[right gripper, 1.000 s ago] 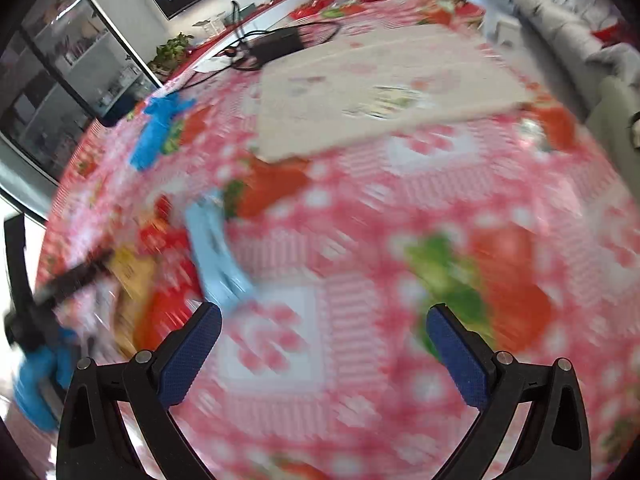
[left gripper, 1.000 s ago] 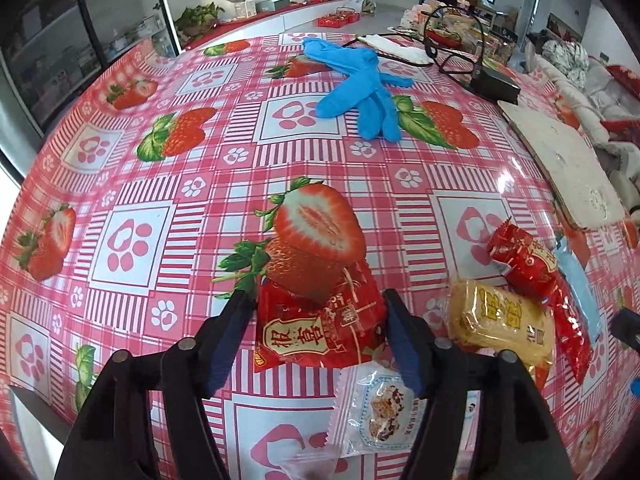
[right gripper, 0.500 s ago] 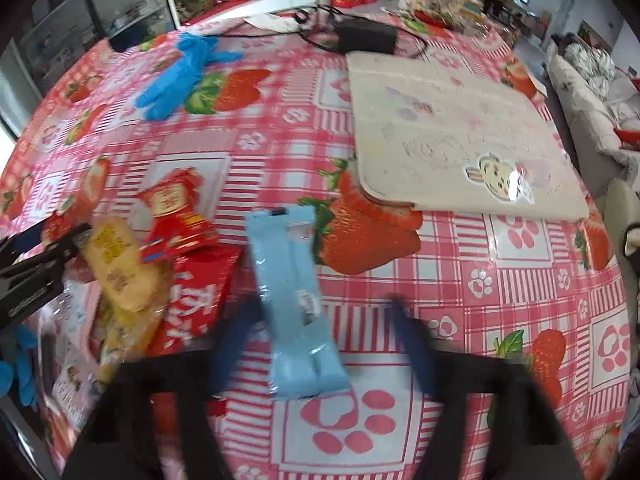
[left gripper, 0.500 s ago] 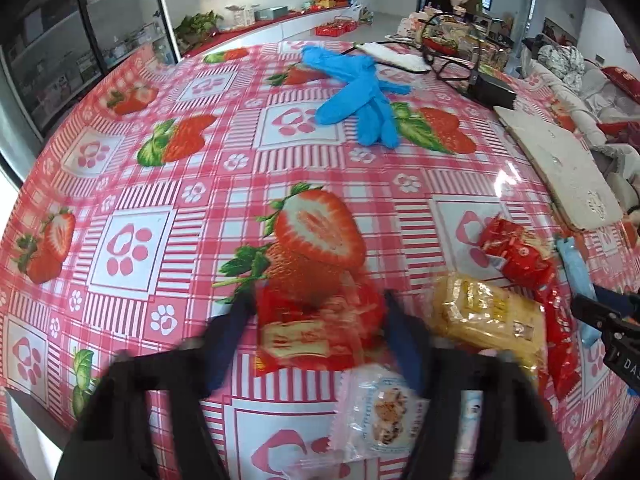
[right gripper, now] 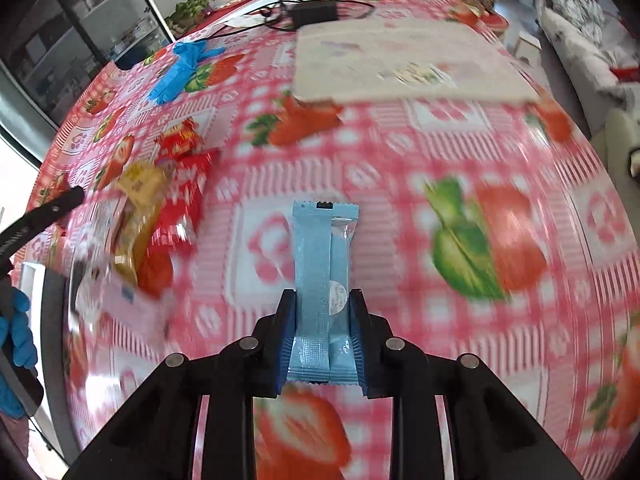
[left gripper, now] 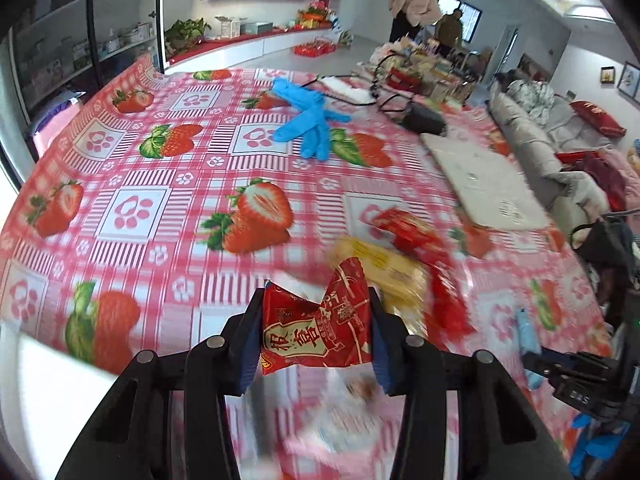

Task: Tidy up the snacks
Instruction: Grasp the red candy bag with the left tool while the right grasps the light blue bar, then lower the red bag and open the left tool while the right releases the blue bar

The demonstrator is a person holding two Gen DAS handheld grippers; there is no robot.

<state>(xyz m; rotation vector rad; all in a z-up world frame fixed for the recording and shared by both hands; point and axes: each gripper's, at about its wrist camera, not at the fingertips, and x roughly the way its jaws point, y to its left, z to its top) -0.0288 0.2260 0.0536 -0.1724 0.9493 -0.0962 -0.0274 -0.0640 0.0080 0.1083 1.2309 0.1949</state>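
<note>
My left gripper holds a red snack packet with gold writing between its blue pads, lifted off the strawberry tablecloth; its jaws are still closing on it. My right gripper is shut on the lower end of a light blue snack bar packet, which sticks out forward above the cloth. The remaining snacks lie in a pile: a yellow packet, red packets and a clear-wrapped snack, blurred in both views.
Blue gloves lie further back on the table. A beige mat and a black adapter with cables sit at the far right side. The table edge runs close at my lower left. People stand far behind.
The left gripper closed on the red packet and lifted it off the cloth. The right gripper swung over to the blue bar, shut on it and raised it.
</note>
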